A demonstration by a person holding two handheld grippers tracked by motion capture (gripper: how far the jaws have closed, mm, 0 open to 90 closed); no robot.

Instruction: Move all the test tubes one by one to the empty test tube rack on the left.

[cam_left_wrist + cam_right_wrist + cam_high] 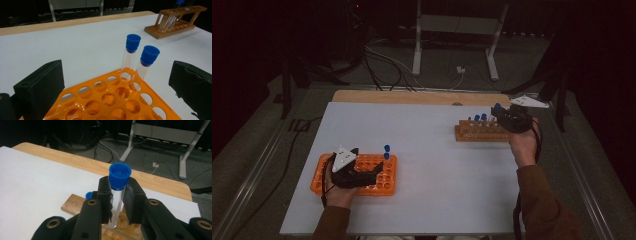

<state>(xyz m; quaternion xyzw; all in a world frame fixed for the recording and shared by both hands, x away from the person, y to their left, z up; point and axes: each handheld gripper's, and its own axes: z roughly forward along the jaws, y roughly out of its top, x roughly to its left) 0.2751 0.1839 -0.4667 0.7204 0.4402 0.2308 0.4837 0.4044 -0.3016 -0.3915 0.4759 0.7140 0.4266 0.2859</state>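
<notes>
Blue-capped and clear, a test tube (117,195) stands upright between the pads of the right gripper (117,202), whose jaws are clamped on its glass just under the cap, directly above the wooden rack (75,205) at the far right of the white table (432,150). In the high view the right gripper (512,119) sits over the right end of that wooden rack (479,131), with the held tube's blue cap (497,106) showing at its far side, and more blue-capped tubes (480,118) stand in the rack just to its left. At the near left of the table, the left gripper (354,170) rests over the orange plastic rack (389,175); its jaws stand wide apart with nothing between the pads, straddling the rack's holes in the left gripper view. Two blue-capped tubes (136,62) stand side by side in holes near the far corner of the orange rack (110,97), leaning slightly, ahead of the left gripper and not touched by it. Beyond the table's wooden far edge (412,96), cables and a white metal stand (457,30) lie on the dark floor.
</notes>
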